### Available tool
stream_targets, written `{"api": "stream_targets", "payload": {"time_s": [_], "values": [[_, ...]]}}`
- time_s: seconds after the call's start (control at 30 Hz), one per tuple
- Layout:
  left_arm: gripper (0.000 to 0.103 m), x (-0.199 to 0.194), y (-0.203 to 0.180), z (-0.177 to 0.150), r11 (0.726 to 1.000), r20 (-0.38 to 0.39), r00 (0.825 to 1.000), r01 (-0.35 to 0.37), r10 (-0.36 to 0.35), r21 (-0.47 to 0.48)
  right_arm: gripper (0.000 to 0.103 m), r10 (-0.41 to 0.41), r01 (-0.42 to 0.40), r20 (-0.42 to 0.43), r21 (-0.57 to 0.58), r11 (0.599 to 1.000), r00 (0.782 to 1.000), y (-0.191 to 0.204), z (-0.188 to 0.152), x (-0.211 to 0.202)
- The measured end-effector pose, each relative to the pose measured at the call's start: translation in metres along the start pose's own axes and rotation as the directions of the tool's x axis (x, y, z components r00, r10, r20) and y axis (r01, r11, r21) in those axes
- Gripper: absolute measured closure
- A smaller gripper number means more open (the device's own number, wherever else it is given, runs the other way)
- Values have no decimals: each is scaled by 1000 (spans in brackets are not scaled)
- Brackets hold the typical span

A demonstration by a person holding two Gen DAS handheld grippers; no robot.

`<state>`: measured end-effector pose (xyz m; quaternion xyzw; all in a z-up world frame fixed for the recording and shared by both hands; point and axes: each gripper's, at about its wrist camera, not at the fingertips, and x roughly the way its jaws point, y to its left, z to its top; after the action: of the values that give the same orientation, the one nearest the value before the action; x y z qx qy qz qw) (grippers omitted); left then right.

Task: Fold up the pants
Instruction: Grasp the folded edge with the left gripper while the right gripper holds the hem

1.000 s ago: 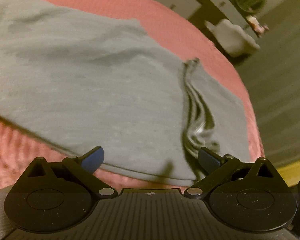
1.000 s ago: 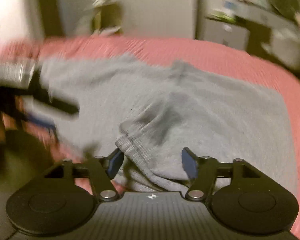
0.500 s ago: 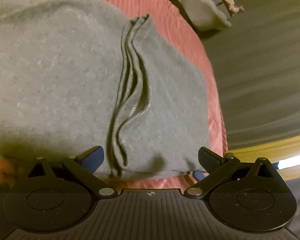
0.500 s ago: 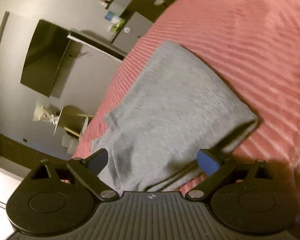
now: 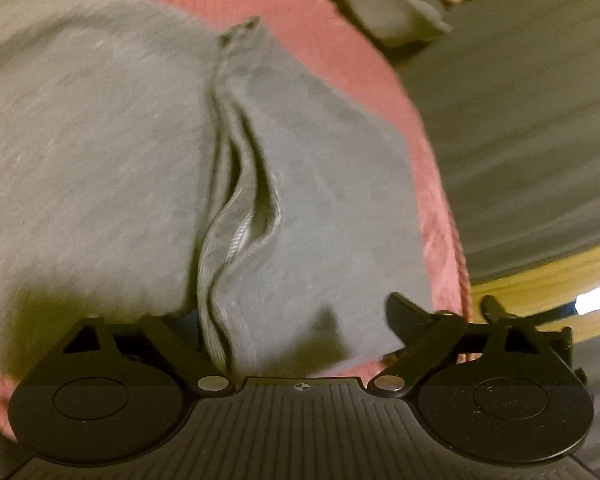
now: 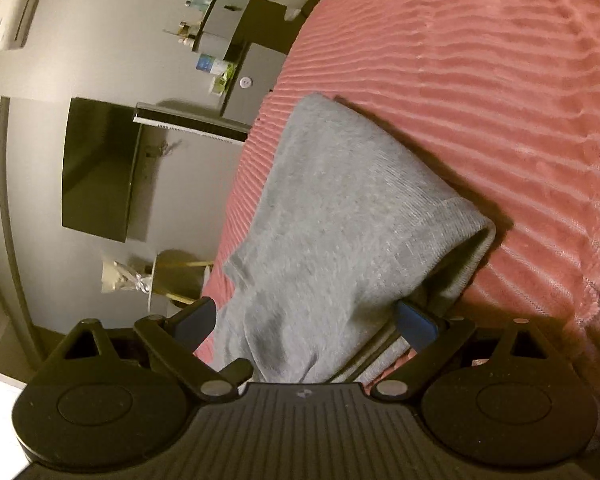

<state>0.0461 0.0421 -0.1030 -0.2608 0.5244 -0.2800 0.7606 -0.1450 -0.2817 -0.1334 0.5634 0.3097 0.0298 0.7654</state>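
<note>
My left gripper (image 5: 296, 320) is closing around the grey pants' (image 5: 100, 152) near edge on the pink bed (image 5: 312, 4), its pads not yet pressing the cloth. My right gripper (image 6: 306, 320) stands wide, a folded end of the pants between its jaws, unpinched.
</note>
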Motion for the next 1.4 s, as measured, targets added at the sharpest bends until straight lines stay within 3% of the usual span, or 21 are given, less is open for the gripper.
{"api": "stream_targets", "payload": {"time_s": [0.07, 0.17, 0.33, 0.63, 0.83, 1.07, 1.2, 1.33, 1.4], "values": [[60, 9, -1, 2, 1000, -28, 1000, -5, 5, 12, 7, -33, 33, 2, -32, 999, 999, 3, 0, 1], [82, 18, 3, 2, 999, -54, 998, -41, 41, 5, 7, -94, 95, 9, -94, 991, 996, 11, -2, 3], [85, 11, 5, -1, 998, -40, 998, -52, 53, 25, 7, -131, 138, 63, -116, 984, 989, 15, 4, 2], [86, 4, -7, -5, 994, 5, 997, -72, 72, 84, 6, -54, 60, 65, -88, 994, 996, 11, 12, 4], [86, 2, -11, -6, 992, 22, 996, -87, 86, 89, 6, -116, 119, 47, -57, 991, 992, 2, 18, 20], [86, -18, -15, -6, 993, 71, 995, -75, 68, 94, 5, -77, 81, 40, -119, 990, 996, 12, 13, 16], [86, -26, -17, -7, 992, 85, 994, -75, 67, 99, 5, -136, 140, 67, -56, 989, 988, 6, 15, 14], [86, -29, -18, -6, 993, 90, 994, -68, 59, 99, 5, -35, 35, -1, -14, 999, 999, 3, 11, 17], [86, -32, -17, -6, 994, 94, 994, -62, 53, 94, 5, -52, 51, -9, -78, 996, 999, 13, 7, 21]]}}
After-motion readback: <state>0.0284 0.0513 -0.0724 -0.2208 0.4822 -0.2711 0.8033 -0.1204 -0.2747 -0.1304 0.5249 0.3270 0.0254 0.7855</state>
